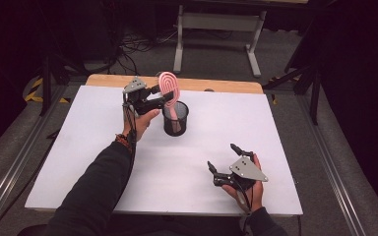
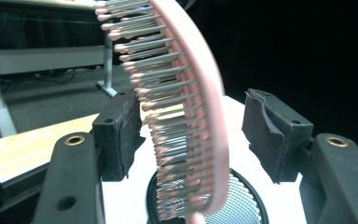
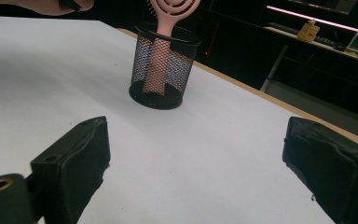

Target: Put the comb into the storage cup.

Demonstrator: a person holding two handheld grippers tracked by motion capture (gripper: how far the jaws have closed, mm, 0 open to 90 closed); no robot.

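Observation:
A pink hairbrush point(image 1: 169, 86) stands handle-down in a black mesh cup point(image 1: 175, 119) near the far middle of the white board point(image 1: 69, 162). My left gripper point(image 1: 163, 93) sits level at the brush's head. In the left gripper view the brush point(image 2: 186, 116) rises between the jaws with its bristles toward the left pad point(image 2: 121, 135); a gap shows at the right pad point(image 2: 272, 135), and the cup point(image 2: 242, 205) lies below. My right gripper point(image 1: 221, 156) rests open near the front right with nothing in it. The right gripper view point(image 3: 207, 158) looks at the cup point(image 3: 163, 70) and brush point(image 3: 172, 9).
The board lies on a wooden table whose far edge point(image 1: 103, 79) shows behind the cup. Beyond it are a grey floor with cables and a white desk frame point(image 1: 216, 29). Bare board point(image 1: 187, 167) stretches between cup and right gripper.

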